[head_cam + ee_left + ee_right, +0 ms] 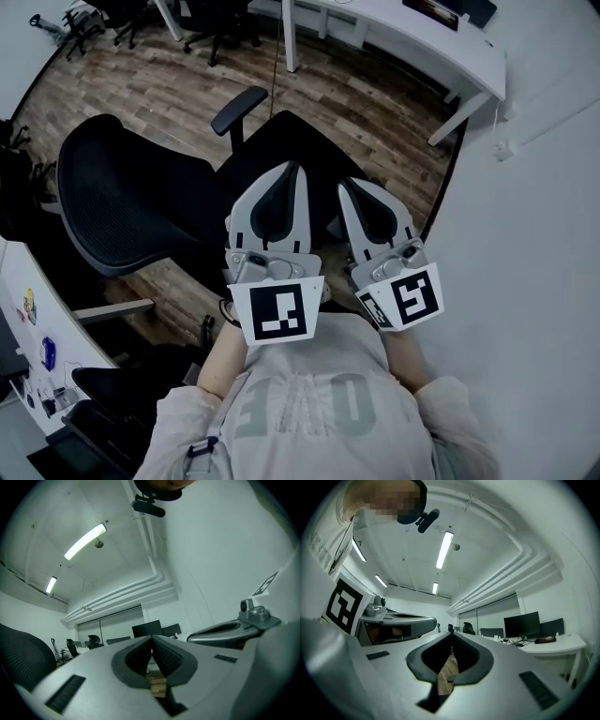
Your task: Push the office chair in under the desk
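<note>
Left gripper (292,169) and right gripper (348,184) jaws clenched, empty; black mesh office chair (122,202) seemingly faces sideways

Black office chair (122,202) on wood floor (356,103)

The office chair (192,220) fills the middle left of the head view. Its mesh back (108,197) blocks the left, its seat (314,141) lies straight below the left gripper (292,169) and right gripper (349,184), and an armrest (239,105) stands just beyond them. A white wall (525,244) closes off the right side, leaving a thin strip of floor beside the seat. Bare wood floor (169,89) lies open across the upper middle, up to the white desk (412,47) at upper right. A second desk (21,281) edges the lower left.
</note>
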`<state>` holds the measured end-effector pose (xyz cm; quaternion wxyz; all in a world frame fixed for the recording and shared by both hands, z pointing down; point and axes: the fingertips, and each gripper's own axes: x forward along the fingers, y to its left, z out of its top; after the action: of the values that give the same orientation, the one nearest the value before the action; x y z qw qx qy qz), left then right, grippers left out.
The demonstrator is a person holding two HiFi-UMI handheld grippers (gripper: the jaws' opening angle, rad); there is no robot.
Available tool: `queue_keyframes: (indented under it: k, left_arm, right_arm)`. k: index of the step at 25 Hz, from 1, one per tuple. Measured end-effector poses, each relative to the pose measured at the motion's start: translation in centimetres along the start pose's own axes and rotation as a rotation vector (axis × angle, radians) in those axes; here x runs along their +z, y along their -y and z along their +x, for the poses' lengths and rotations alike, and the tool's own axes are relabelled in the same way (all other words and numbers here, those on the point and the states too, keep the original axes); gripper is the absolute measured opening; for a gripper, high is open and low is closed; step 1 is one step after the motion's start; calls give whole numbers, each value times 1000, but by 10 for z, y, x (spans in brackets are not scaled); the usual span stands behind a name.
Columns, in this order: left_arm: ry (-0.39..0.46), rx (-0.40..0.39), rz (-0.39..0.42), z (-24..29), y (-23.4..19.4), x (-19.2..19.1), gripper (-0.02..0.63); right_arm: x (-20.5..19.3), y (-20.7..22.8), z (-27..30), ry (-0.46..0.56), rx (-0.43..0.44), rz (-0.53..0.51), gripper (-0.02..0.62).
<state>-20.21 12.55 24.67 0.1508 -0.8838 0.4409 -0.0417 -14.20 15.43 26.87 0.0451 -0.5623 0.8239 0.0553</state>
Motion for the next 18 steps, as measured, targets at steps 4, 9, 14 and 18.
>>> queue_keyframes:
  k: [4, 9, 14, 18]
  left_arm:
    - [-2, 28, -3, -1, -7, 10, 15]
    - [-13, 84, -100, -26, -41, 52, 15]
    - [28, 264, -137, -63, -78, 74, 15]
    - [-8, 464, -10, -108, -107, 84, 15]
  right_arm:
    - [7, -3, 11, 17, 65, 56, 21]
    - [64, -34, 32, 128, 236, 166, 21]
    - [109, -95, 58, 188, 503, 227, 21]
    - [123, -144, 65, 210, 681, 202, 21]
